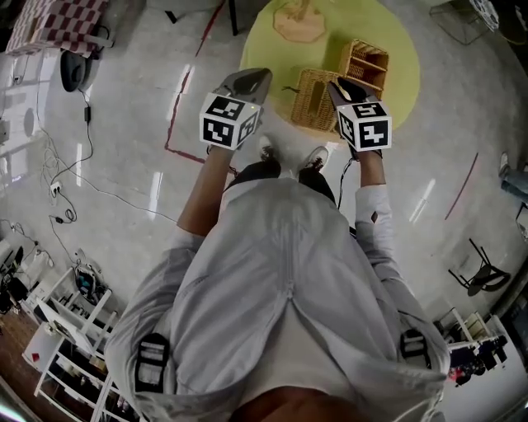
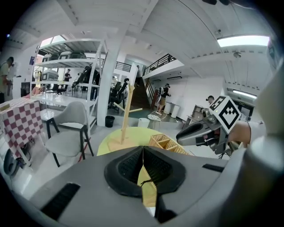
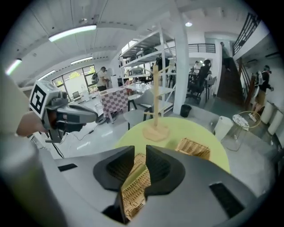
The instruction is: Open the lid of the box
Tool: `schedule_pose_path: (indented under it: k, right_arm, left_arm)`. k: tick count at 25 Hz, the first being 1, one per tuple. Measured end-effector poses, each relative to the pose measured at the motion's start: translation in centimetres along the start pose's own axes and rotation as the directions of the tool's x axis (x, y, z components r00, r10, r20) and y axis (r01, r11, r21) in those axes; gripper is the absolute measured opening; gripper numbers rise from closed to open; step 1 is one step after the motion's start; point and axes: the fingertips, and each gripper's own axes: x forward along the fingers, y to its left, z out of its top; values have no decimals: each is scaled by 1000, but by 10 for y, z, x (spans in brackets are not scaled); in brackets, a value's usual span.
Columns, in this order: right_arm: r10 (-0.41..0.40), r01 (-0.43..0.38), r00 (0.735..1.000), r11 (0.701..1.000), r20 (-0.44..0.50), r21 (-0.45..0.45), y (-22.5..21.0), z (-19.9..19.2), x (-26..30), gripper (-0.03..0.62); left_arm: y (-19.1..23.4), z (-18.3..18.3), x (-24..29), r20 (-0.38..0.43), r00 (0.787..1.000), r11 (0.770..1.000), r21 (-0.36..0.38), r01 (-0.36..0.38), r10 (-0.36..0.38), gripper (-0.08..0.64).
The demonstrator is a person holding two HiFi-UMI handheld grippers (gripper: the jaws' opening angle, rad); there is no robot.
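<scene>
- the left gripper [image 1: 247, 79] hangs over the floor at the near edge of the round yellow table [image 1: 404, 74]; its jaws are pressed together with nothing between them.
- the right gripper [image 1: 341, 86] is above the near wicker box [image 1: 313, 100]; its jaws are spread, and they pinch nothing.
- that box sits on the near part of the table, with its woven top facing up.
- a second wicker piece [image 1: 365, 63] with open compartments lies just behind it.
- a wooden stand [image 1: 299, 21] is at the far side.
</scene>
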Motion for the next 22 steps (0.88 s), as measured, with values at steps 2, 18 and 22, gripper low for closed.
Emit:
schedule_pose_path:
  k: [2,18,22]
  right_arm:
    - [-41,42,998,999,54,-5,-14,14,-27,87]
    - [-259,293,898,955,355,-46,-109,63,-226,23]
    - [-252,308,878,948,407,-79,-108,74,-249,23]
  left_arm:
    - [-9,11,1,25,1000,1000,5,0,0,29]
    - [-124,134,-2,235,969,967,254,15,-77,29]
    - [-138,160,-13,289,955,951,310,-23,-71,29]
